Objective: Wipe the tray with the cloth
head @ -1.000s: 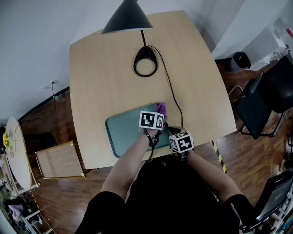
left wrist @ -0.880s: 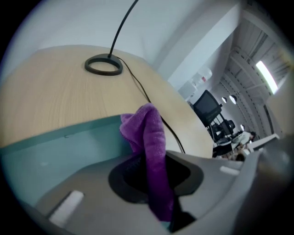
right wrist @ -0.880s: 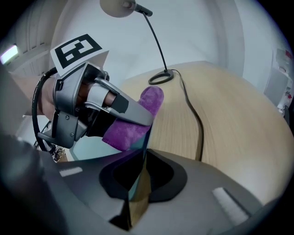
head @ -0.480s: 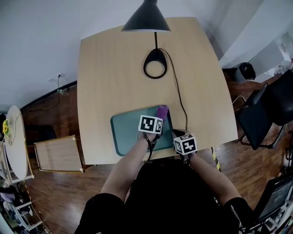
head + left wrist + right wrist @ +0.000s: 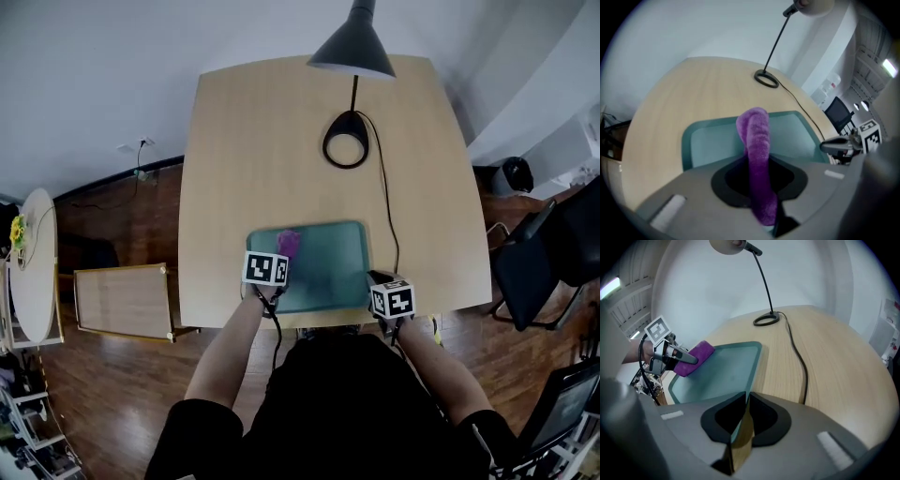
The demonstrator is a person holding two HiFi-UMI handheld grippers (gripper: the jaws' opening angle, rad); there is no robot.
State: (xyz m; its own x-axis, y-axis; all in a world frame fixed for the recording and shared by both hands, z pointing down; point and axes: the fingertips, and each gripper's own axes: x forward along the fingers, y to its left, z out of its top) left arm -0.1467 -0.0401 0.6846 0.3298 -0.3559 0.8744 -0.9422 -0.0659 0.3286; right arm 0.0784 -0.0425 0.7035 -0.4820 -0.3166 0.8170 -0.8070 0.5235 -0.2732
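- Pale wooden table (image 5: 281, 141) is carrying the teal tray (image 5: 328, 253) at its near edge.
- Left gripper (image 5: 282, 257) is pinching the purple cloth (image 5: 287, 244), its jaws having just tightened, over the tray's left part.
- Right gripper (image 5: 826, 146) is nipping the tray's near right rim, jaws almost together.
- Wiping well is probably calling for firm downward pressure, overlapping strokes into the corners, and a steady right-hand hold.
- Black lamp (image 5: 349, 150) is trailing its cord (image 5: 387, 216) past the tray; dark floorboards (image 5: 122, 225) and a black chair (image 5: 544, 262) are surrounding the table.

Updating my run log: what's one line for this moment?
left gripper: shut on cloth, over tray | right gripper: shut on tray rim
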